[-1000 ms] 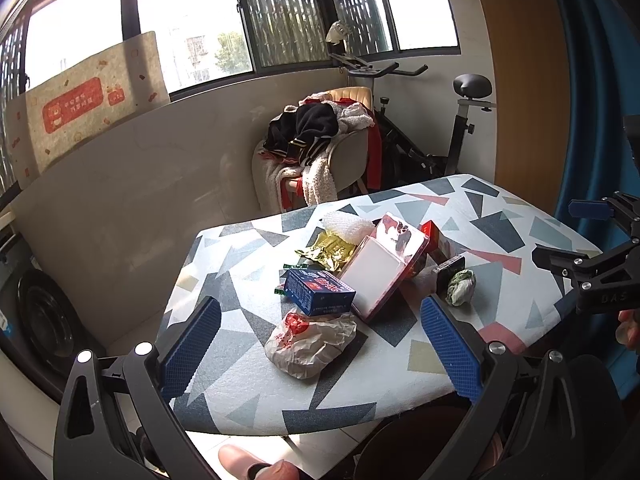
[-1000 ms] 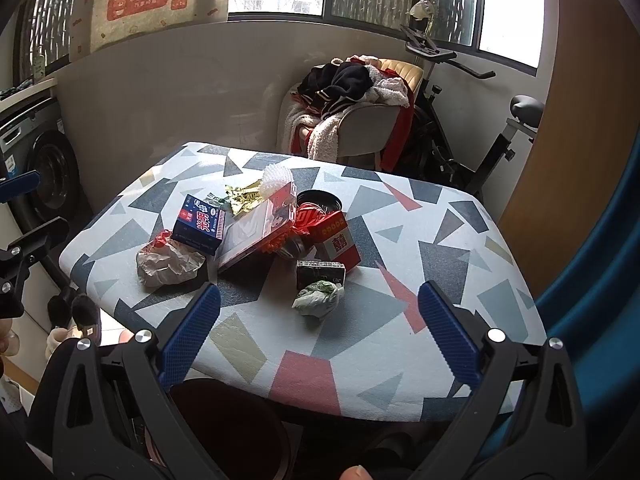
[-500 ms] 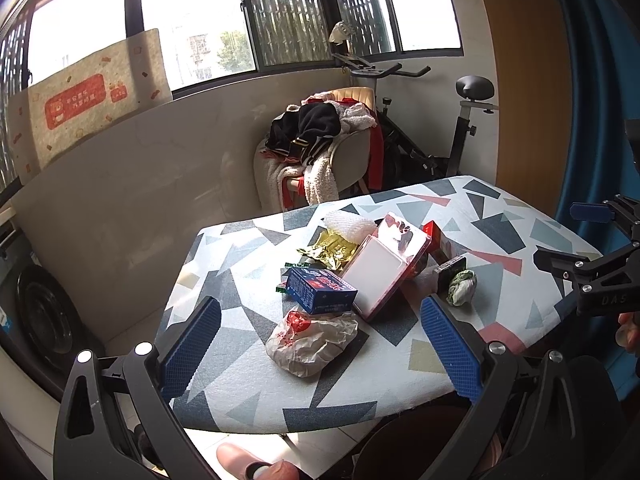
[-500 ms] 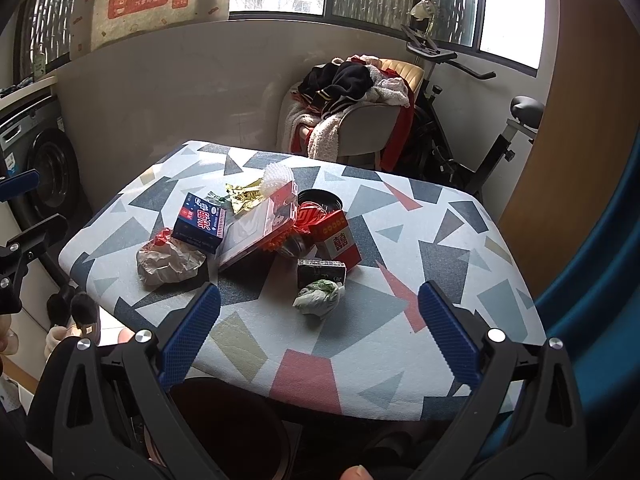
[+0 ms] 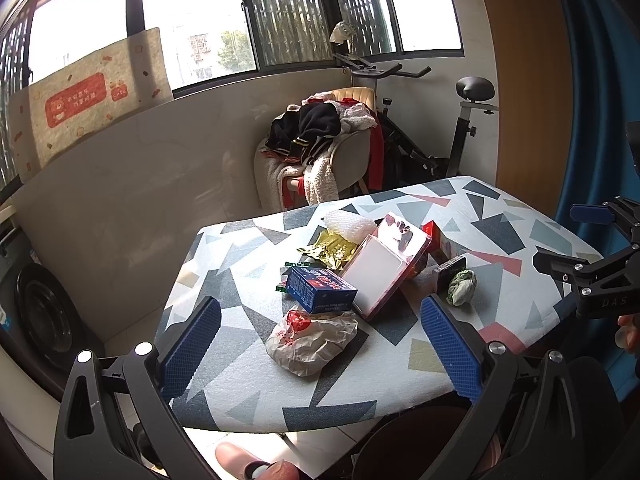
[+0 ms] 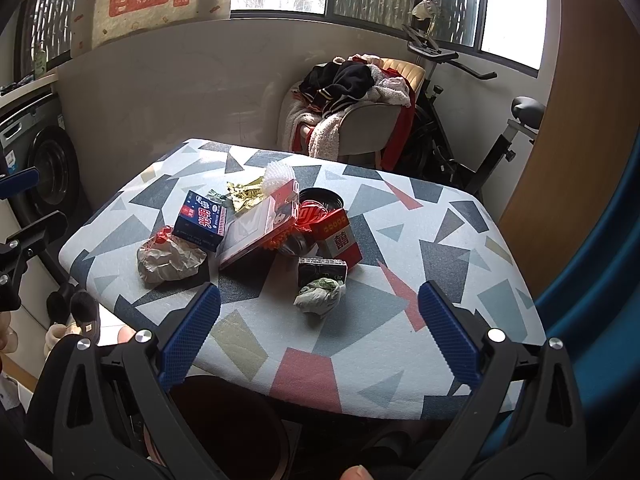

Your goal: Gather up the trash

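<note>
Trash lies in a pile on a table (image 5: 240, 264) with a triangle-pattern cover (image 6: 460, 248). It includes a crumpled paper bag (image 5: 310, 338) (image 6: 168, 260), a blue box (image 5: 322, 289) (image 6: 202, 218), a white and red flat package (image 5: 382, 266) (image 6: 260, 226), a red box (image 6: 336, 238), a small dark box (image 6: 322, 270) and a crumpled green-white wad (image 5: 462, 286) (image 6: 320, 296). My left gripper (image 5: 320, 344) is open and empty, short of the paper bag. My right gripper (image 6: 318, 332) is open and empty, short of the wad.
A dark round bin (image 6: 232, 428) stands on the floor under the table's near edge. A chair piled with clothes (image 5: 320, 148) and an exercise bike (image 5: 460, 128) stand behind the table. A washing machine (image 6: 44, 160) is at the left.
Both grippers have stayed open and drifted only slightly; the view is almost unchanged. The trash has not moved.
</note>
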Motion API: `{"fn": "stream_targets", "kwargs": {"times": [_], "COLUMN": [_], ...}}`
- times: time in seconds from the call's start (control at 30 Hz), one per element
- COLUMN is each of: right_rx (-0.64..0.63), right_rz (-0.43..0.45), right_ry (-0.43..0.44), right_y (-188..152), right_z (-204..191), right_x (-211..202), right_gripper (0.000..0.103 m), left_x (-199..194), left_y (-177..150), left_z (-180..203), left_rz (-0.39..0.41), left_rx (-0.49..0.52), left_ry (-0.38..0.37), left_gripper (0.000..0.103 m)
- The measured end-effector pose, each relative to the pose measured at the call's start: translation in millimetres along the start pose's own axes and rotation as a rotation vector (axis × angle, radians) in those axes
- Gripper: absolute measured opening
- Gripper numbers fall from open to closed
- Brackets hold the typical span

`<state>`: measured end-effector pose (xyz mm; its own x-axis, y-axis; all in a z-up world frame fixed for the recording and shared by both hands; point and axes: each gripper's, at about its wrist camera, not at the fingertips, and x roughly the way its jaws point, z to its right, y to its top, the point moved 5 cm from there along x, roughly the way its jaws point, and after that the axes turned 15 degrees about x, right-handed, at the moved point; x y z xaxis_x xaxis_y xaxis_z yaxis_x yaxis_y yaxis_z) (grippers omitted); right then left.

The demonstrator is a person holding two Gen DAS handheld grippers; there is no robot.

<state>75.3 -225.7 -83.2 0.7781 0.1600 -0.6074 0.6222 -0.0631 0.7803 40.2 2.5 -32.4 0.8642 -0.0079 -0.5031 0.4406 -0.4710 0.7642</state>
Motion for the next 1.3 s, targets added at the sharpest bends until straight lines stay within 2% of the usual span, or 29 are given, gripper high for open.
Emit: {"fn": "stream_targets", "kwargs": {"times": [0.77, 0.83, 0.93, 0.97, 1.03, 1.1, 1.2, 1.3], "right_rx": [-0.003, -0.003, -0.004, 0.002, 0.012, 0.018, 0.050, 0.085], "right_rz": [-0.001, -0.003, 0.000, 0.004, -0.003, -0.018, -0.051, -0.103], "right_ry": [-0.006, -0.006, -0.013, -0.006, 0.020, 0.005, -0.007, -0.012], "right_y": [0.2, -0.9, -5.1, -6.6, -11.8, -17.5, -27.0, -37.5], "right_z": [-1.2, -0.2, 2.7, 4.9, 7.0, 14.6, 29.5, 42.1], "right_x": [0.9, 1.9, 4.1, 4.7, 10.3, 16.8, 27.2, 41.1], "right_gripper": [0.097, 0.097, 0.097, 0.097, 0.097, 0.097, 0.097, 0.097], "left_x": [-0.2, -0.2, 2.0, 3.4, 5.4, 10.2, 21.2, 30.4], "left_y": [-0.9, -0.3, -2.4, -4.4, -7.2, -12.3, -19.6, -29.7], "left_z": [-0.9, -0.7, -1.0, -2.3, -5.4, -7.6, -9.4, -10.6], "left_rz": [0.001, 0.010, 0.040, 0.041, 0.046, 0.030, 0.013, 0.000], "left_rx": [-0.004, -0.004, -0.021, -0.029, -0.026, -0.024, -0.042, -0.040], "left_ry": [-0.002, -0.025, -0.106, -0.108, -0.078, -0.051, -0.063, -0.039], "left_gripper": [0.098, 0.098, 0.098, 0.098, 0.098, 0.098, 0.098, 0.098]}}
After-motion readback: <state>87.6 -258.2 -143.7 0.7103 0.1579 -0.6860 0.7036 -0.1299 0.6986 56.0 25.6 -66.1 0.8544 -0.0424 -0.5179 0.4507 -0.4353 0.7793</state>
